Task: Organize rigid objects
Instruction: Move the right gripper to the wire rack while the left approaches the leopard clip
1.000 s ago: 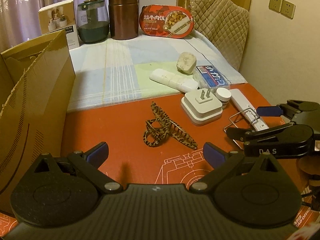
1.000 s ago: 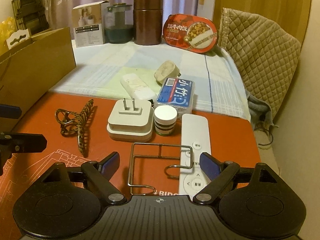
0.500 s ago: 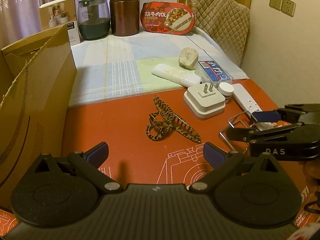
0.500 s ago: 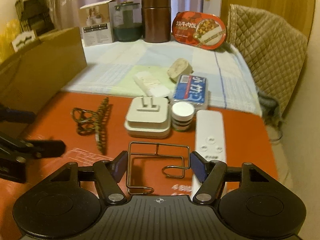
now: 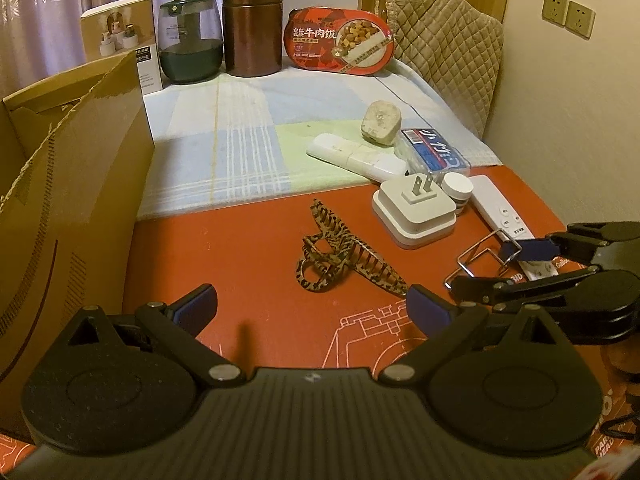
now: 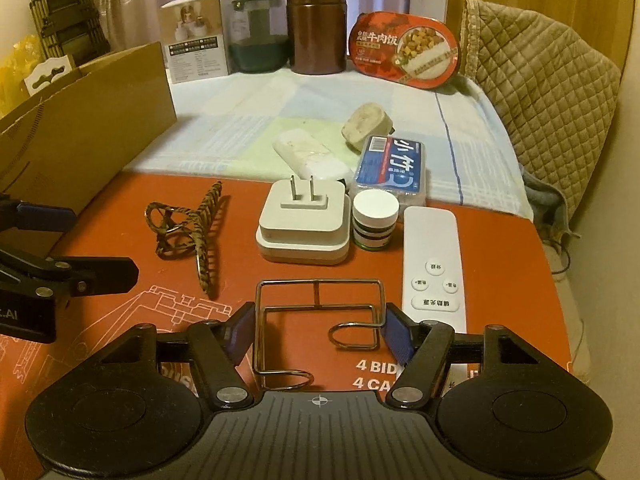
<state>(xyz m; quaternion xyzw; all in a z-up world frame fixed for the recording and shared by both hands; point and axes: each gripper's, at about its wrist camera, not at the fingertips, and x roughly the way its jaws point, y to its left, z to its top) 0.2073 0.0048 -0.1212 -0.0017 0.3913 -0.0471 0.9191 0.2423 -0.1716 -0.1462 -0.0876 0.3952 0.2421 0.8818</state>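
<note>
A wire rack [image 6: 318, 281] lies on the red mat [image 6: 120, 208], and my right gripper [image 6: 318, 332] is shut on it, one blue pad against each side of the frame. From the left wrist view the same right gripper [image 5: 500, 268] holds the wire rack [image 5: 478, 245] low at the mat's right. My left gripper [image 5: 310, 304] stands open over the mat with nothing between its fingers. A tortoiseshell hair claw [image 5: 340, 256] lies just ahead of it. Behind are a white plug adapter [image 6: 302, 224], a small white-lidded jar [image 6: 375, 220] and a white remote [image 6: 434, 256].
An open cardboard box [image 5: 68, 184] stands at the left. On the checked cloth lie a blue packet [image 6: 390, 170], a white case [image 6: 308, 152] and a beige plug [image 6: 366, 122]. Jars, a carton and a meal tray line the back. A quilted chair stands at the right.
My right gripper's jaws have come in from wide apart onto the sides of the wire rack. The left gripper has stayed where it was.
</note>
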